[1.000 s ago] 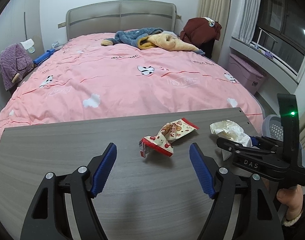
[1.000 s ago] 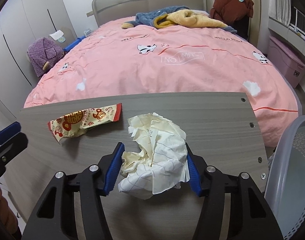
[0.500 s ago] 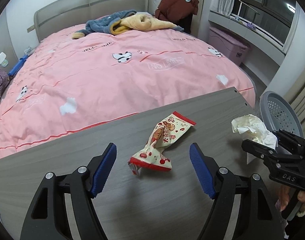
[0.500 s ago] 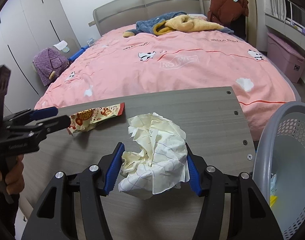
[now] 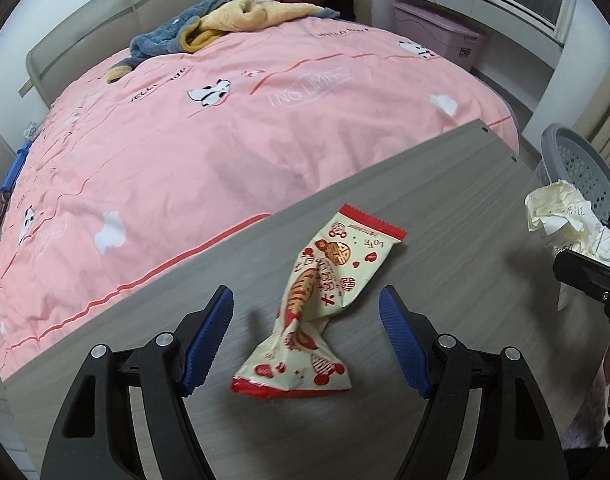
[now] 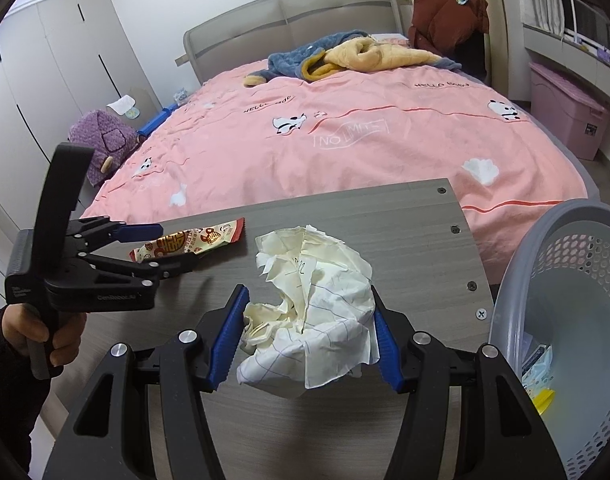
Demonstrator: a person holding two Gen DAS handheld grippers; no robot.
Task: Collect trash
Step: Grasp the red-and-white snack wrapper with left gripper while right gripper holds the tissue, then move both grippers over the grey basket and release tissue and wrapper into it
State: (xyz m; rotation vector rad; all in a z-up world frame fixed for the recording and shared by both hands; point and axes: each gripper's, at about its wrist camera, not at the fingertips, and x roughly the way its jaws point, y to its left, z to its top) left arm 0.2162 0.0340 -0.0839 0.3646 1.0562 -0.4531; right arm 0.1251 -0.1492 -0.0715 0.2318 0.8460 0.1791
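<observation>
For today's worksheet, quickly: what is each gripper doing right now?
Left gripper: open, fingers either side of the snack wrapper, not gripping it.
Right gripper: shut on the crumpled paper.

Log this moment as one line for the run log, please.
left gripper: open around snack wrapper on table | right gripper: shut on crumpled paper | basket: beside table, holds some trash
</observation>
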